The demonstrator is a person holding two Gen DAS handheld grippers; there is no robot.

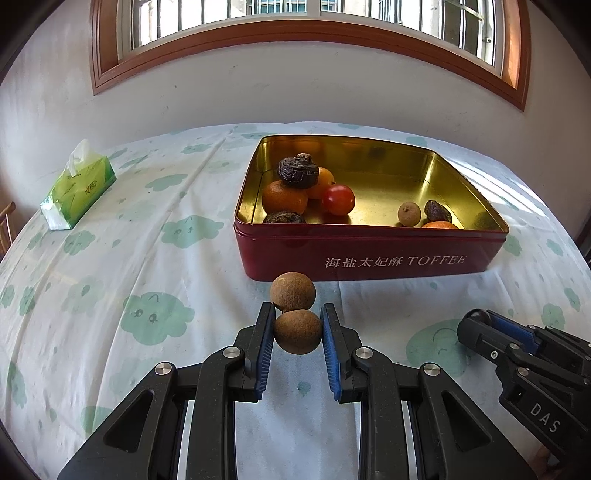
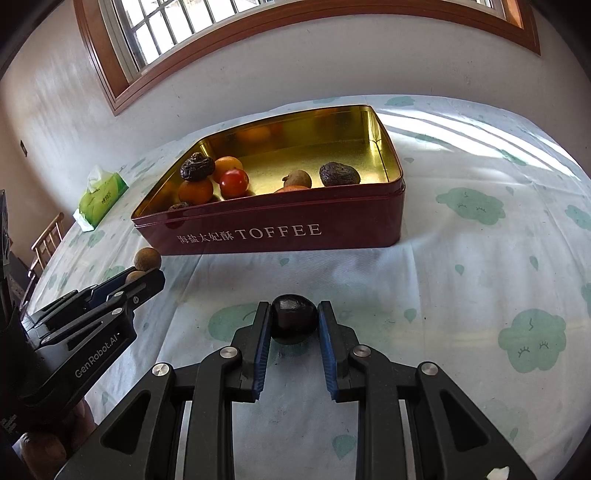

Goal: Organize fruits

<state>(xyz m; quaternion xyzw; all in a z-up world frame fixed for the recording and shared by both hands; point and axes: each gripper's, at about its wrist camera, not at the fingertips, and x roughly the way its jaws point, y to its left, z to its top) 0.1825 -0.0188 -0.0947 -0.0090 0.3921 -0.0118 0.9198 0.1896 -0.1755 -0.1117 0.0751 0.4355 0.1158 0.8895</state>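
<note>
My left gripper (image 1: 297, 314) is shut on a brown longan (image 1: 297, 331); a second longan (image 1: 293, 291) lies on the cloth just beyond its tips. The right gripper (image 2: 294, 309) is shut on a dark wrinkled fruit (image 2: 294, 318), low over the cloth. Ahead stands a red toffee tin (image 1: 369, 254) with a gold inside. It holds oranges (image 1: 284, 197), a red tomato (image 1: 338, 199), dark wrinkled fruits (image 1: 297, 170) and a small longan (image 1: 409, 213). In the right wrist view the left gripper (image 2: 146, 275) shows at the left, in front of the tin (image 2: 280, 230).
A green tissue pack (image 1: 77, 184) lies at the table's far left. The cloud-print tablecloth (image 1: 129, 258) covers the table, which meets a white wall under a wood-framed window (image 1: 295, 33). A wooden chair (image 2: 46, 240) stands past the left edge.
</note>
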